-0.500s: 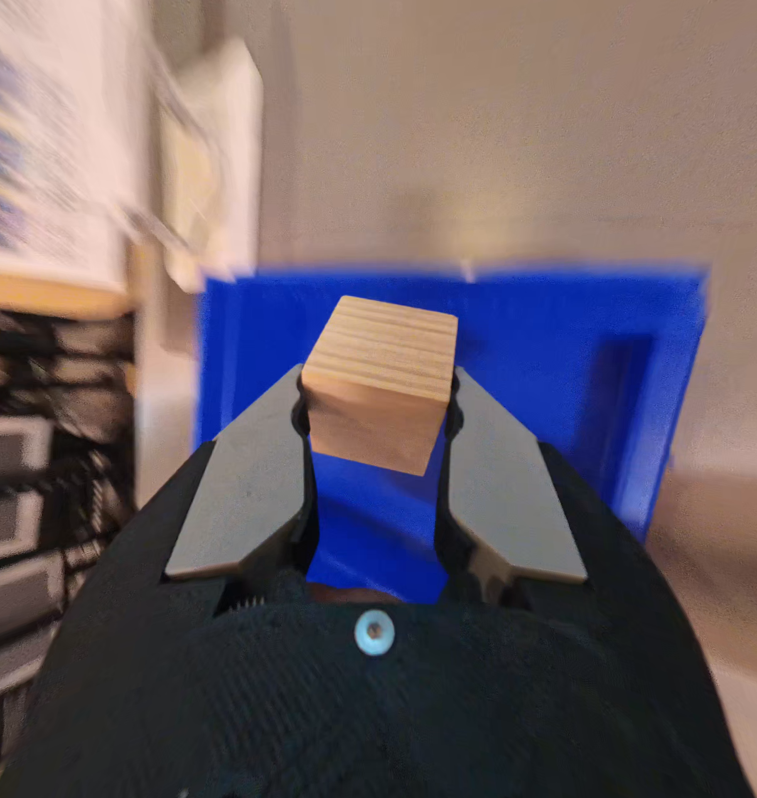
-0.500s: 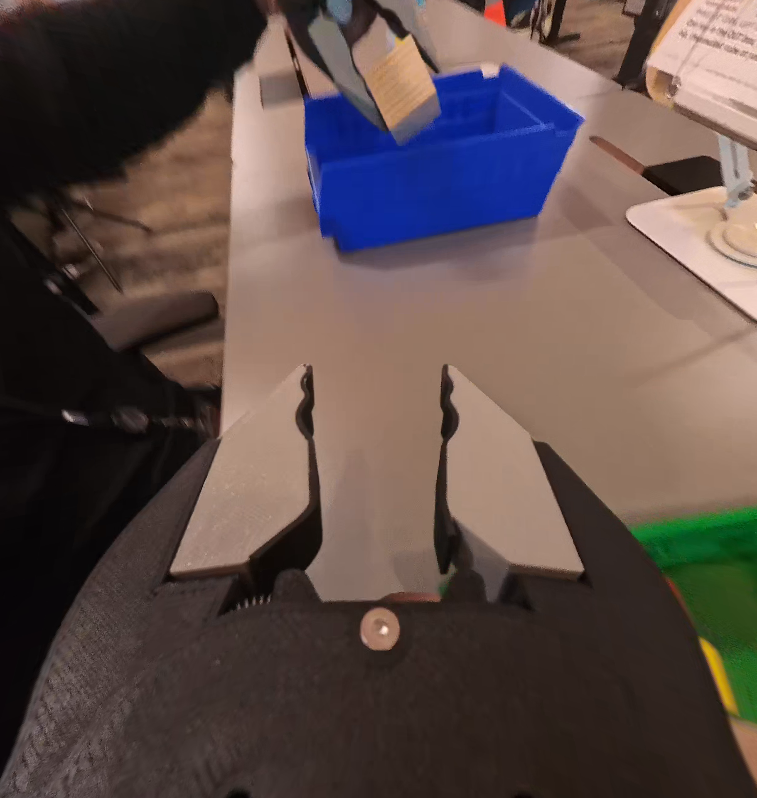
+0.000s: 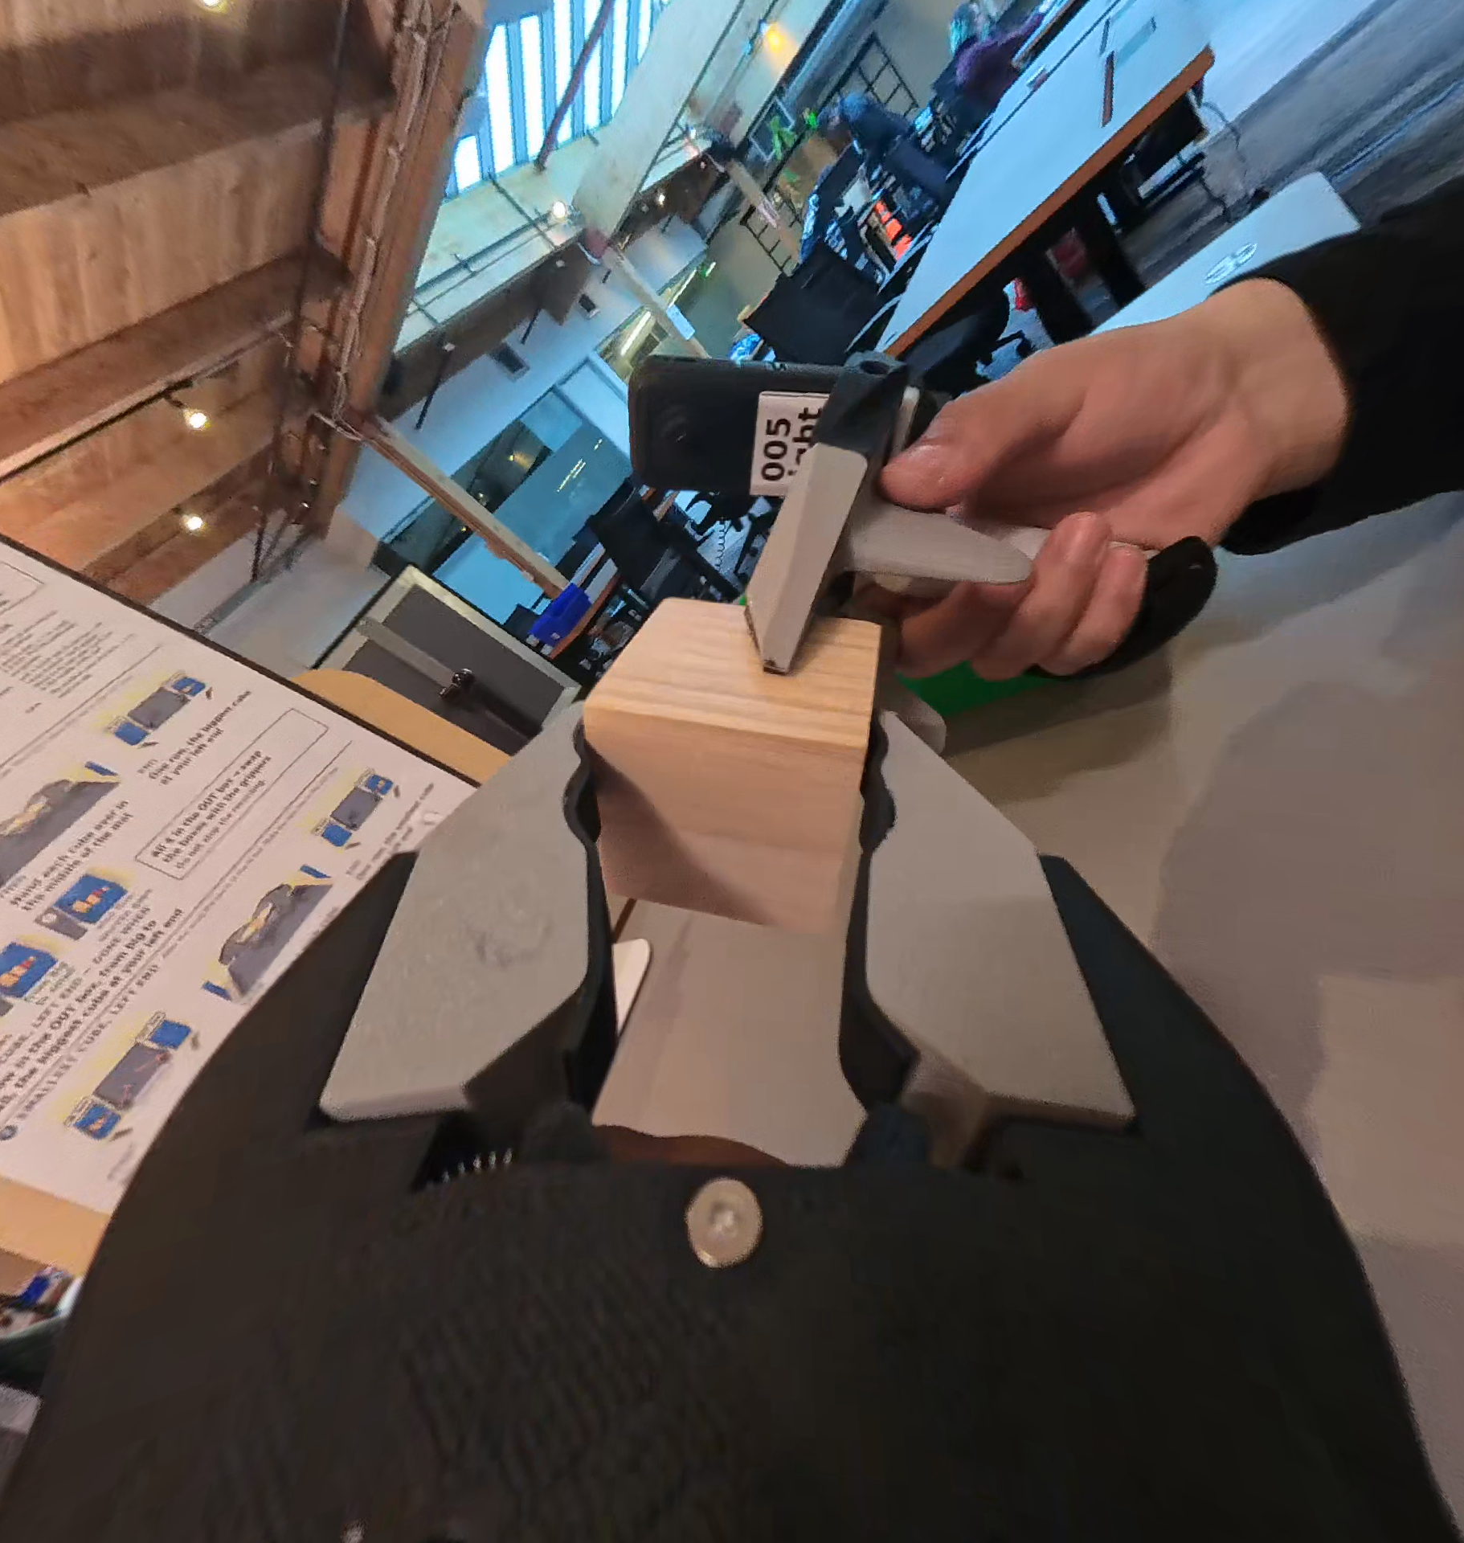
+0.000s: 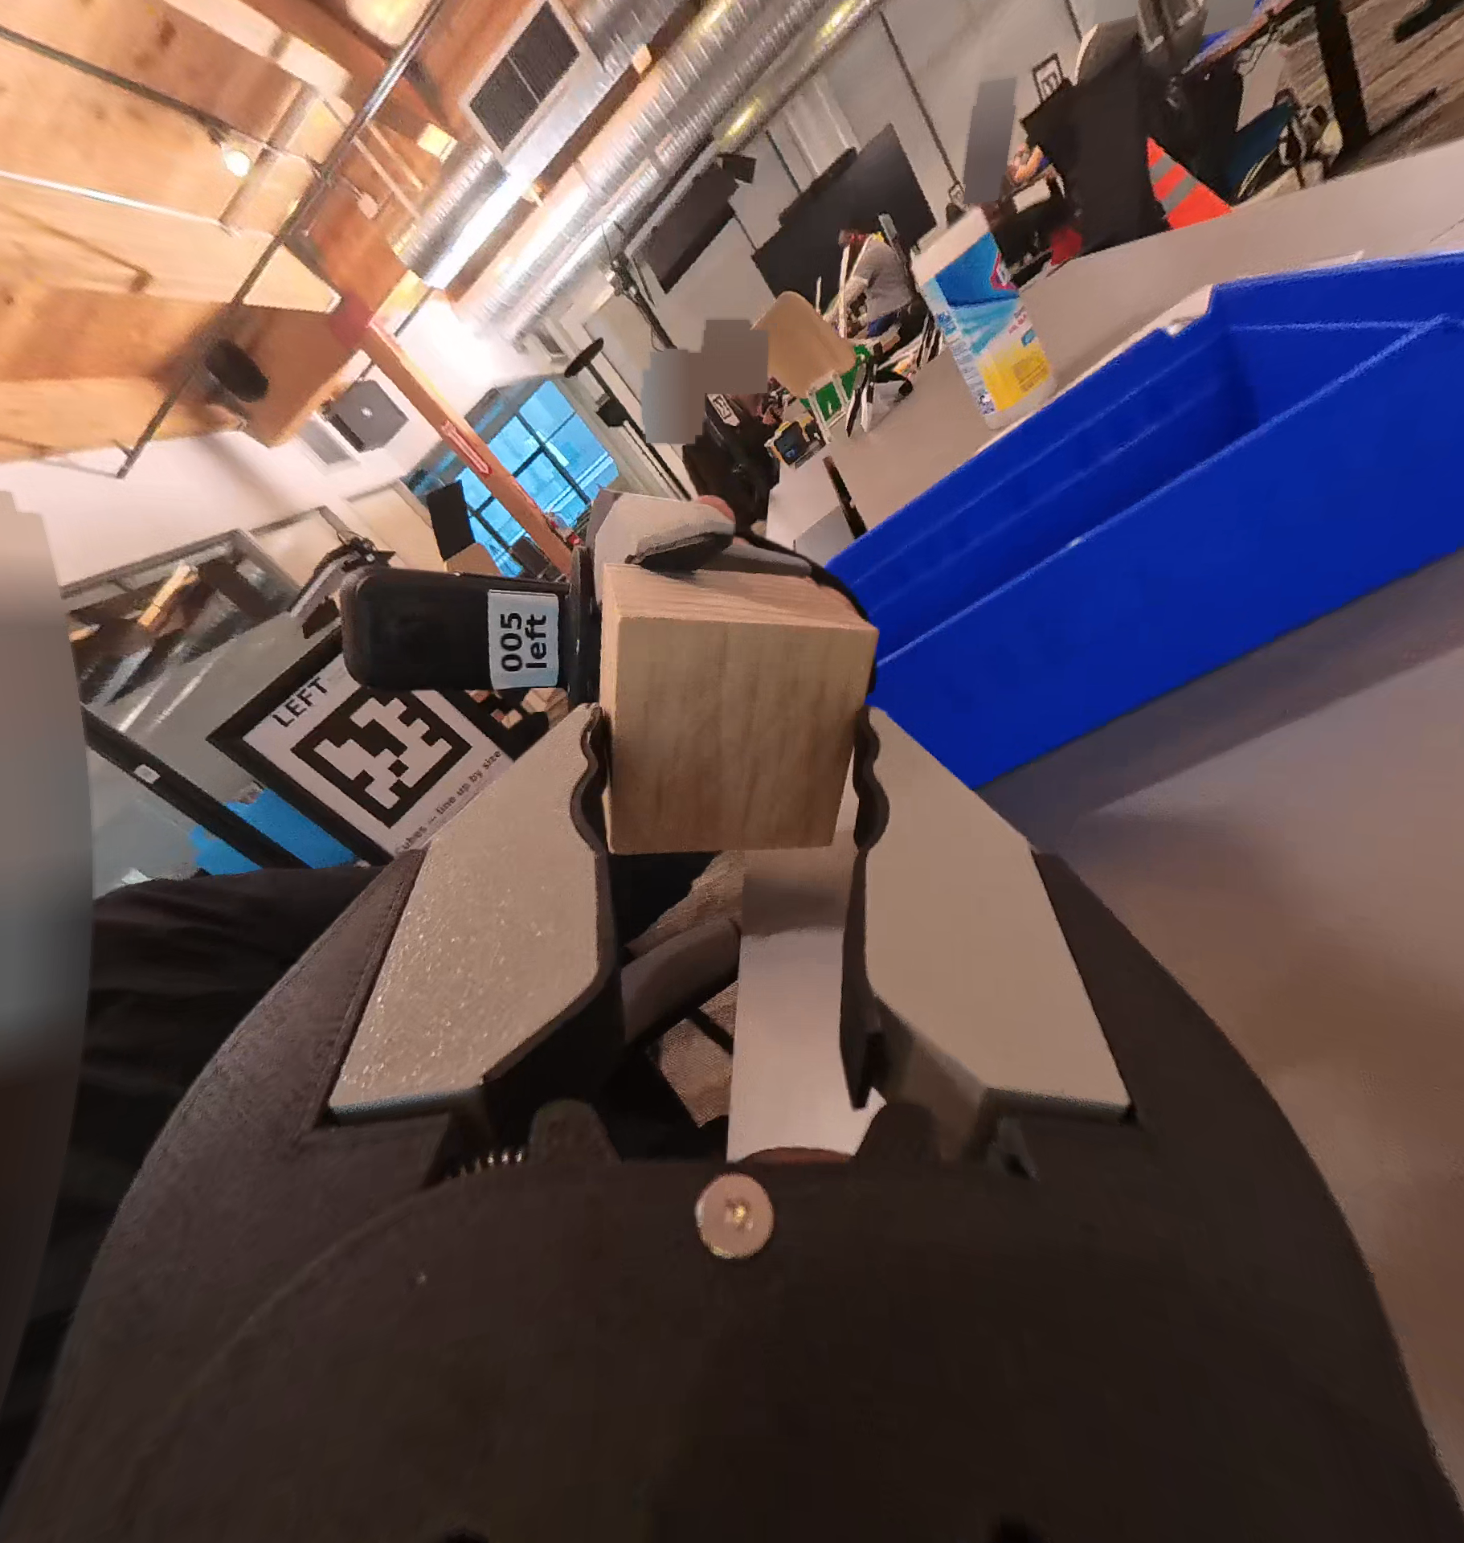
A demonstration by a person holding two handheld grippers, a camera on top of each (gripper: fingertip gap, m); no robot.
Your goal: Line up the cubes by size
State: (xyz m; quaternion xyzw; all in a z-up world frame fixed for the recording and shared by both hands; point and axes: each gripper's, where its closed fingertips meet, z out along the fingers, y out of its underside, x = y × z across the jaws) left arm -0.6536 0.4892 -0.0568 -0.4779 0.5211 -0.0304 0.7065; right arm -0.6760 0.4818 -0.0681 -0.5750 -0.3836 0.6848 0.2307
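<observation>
wooden cube (image 3: pixel 729 785) clamped in both the left hand-held gripper (image 3: pixel 724 772) and the right hand-held gripper (image 4: pixel 729 735); release left only once right's grip feels square.

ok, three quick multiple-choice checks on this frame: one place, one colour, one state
1. Where is the wooden cube?
A. in the bin
B. between the grippers' fingers
C. flat on the table

2. What colour is the bin?
A. red
B. green
C. blue

3. The left gripper is:
A. open and empty
B. shut on the cube
C. out of view

Key: B, the wooden cube sits between the fingers of the left gripper and the right gripper. C, the bin is blue. B, its fingers press the cube's sides.
</observation>
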